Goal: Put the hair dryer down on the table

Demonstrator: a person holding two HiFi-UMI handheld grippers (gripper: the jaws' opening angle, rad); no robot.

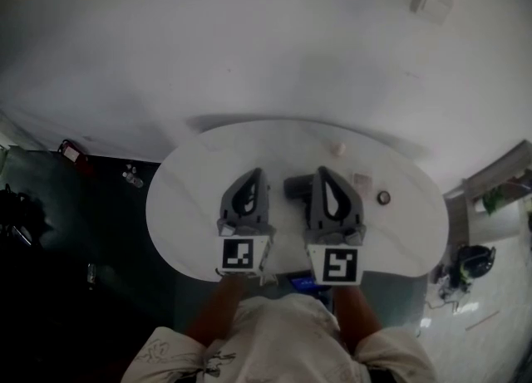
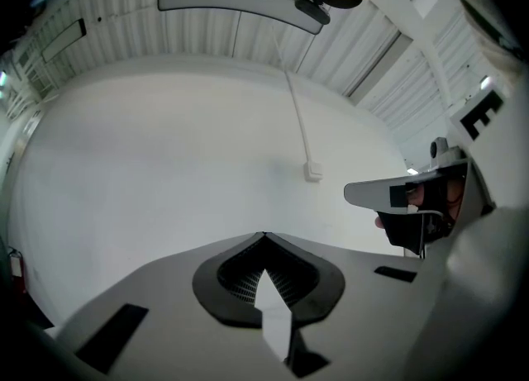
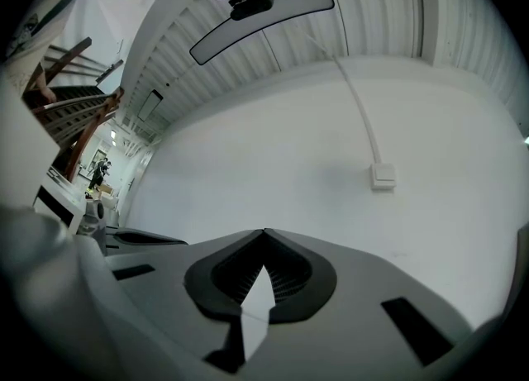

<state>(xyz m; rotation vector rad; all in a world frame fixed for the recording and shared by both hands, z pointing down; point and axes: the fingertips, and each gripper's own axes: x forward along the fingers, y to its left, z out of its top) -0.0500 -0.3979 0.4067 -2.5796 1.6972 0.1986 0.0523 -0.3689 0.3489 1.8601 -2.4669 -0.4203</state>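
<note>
You hold the left tool (image 1: 255, 173) and the right tool (image 1: 321, 171) up off the bench (image 1: 187, 203), each pinched fully closed on nothing, seemingly because the hair dryer (image 1: 297, 186) already lies on the bench just beside the right tool's tip.
</note>
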